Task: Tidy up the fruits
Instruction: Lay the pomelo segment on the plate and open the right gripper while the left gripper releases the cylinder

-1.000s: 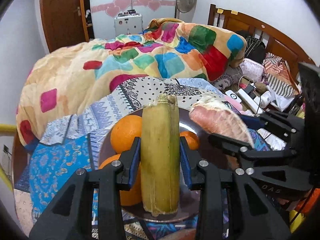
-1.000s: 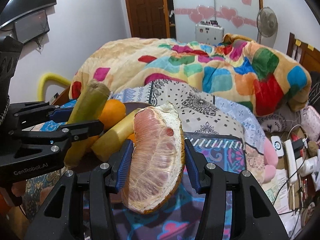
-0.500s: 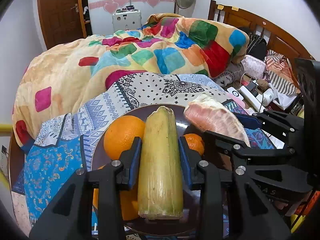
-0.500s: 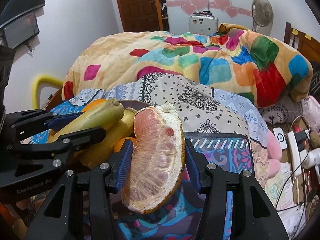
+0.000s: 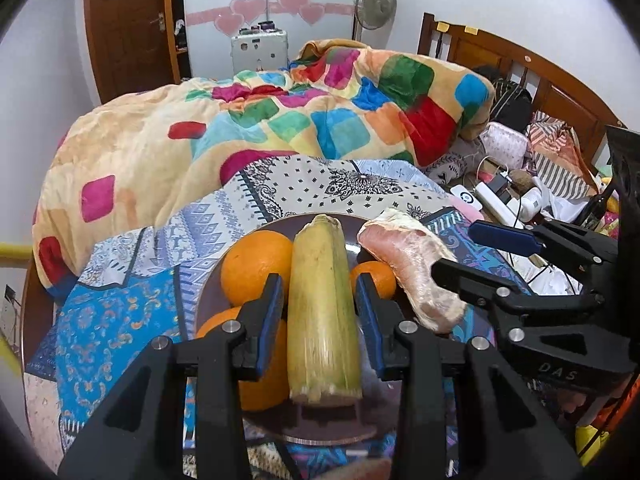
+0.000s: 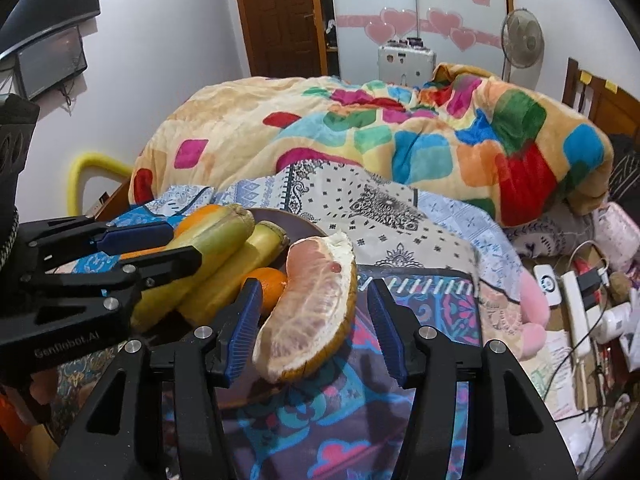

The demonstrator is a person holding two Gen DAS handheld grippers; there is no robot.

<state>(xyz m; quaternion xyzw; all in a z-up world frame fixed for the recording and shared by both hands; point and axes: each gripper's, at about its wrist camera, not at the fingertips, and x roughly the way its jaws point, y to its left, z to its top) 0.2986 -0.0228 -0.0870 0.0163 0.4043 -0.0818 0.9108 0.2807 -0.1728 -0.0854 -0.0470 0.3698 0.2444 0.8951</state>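
Observation:
A yellow-green cane stalk [image 5: 324,312] stands between the blue pads of my left gripper [image 5: 318,292], which is shut on it over a dark brown plate [image 5: 352,428]. The plate holds three oranges [image 5: 256,268] and, in the right wrist view, a second stalk [image 6: 240,272] under the held one. A pink pomelo wedge [image 6: 312,304] lies on the plate's right edge. My right gripper [image 6: 313,286] sits around the wedge with its jaws opening. Both pads stand clear of the wedge.
The plate rests on a patterned blue sheet [image 5: 120,312] at the bed's near end. A colourful quilt [image 5: 300,120] is heaped behind it. A power strip, cables and small items [image 6: 576,300] crowd the right side by the wooden headboard [image 5: 500,56].
The right jaws have spread off the pomelo wedge, which has tipped and settled onto the plate's edge. The left gripper has brought its stalk down flatter over the other fruit.

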